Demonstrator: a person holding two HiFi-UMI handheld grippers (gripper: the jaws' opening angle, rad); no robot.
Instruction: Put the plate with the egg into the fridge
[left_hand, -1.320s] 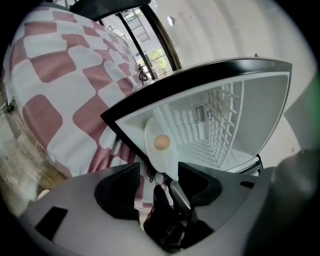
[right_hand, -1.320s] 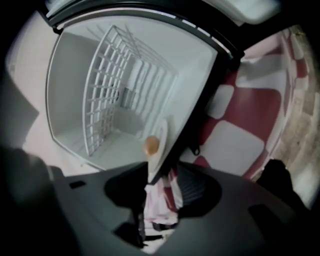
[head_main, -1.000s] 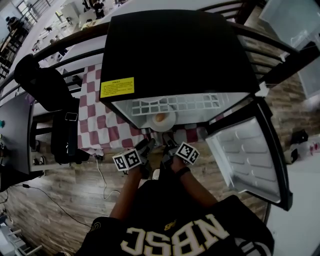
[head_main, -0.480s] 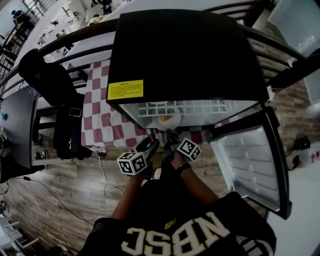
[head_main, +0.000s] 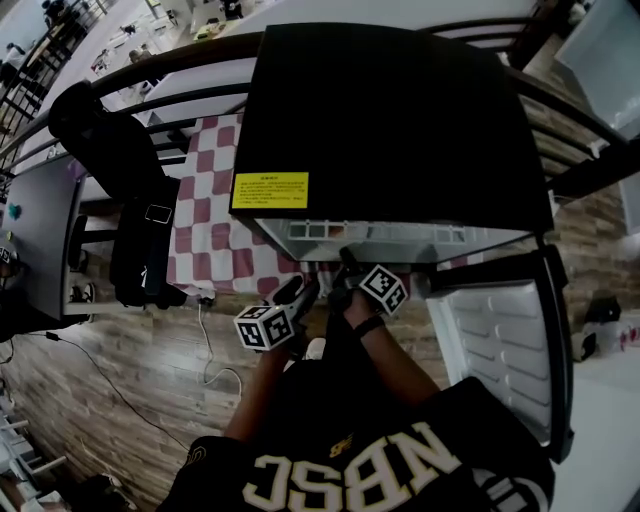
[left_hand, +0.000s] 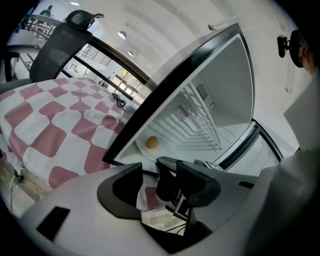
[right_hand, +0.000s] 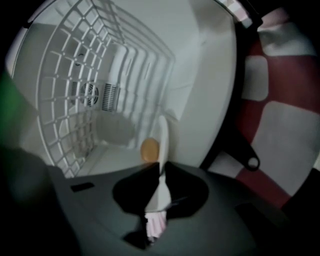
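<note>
Placing, seemingly — plate (right_hand: 162, 135) rim clamped in right hand-held gripper (right_hand: 160, 172) inside fridge (right_hand: 205, 75), egg (right_hand: 149, 149) at eleven o'clock; left hand-held gripper (left_hand: 160, 176) agape, empty. Next: settle flat, release.

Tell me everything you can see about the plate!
The plate is white, round, thin and smooth, like china or plastic. It sits level, low inside the open fridge, close to its white floor. Whether it touches that floor, I cannot tell. A brown egg lies on it. The right hand-held gripper has its jaws shut on the near rim.
</note>
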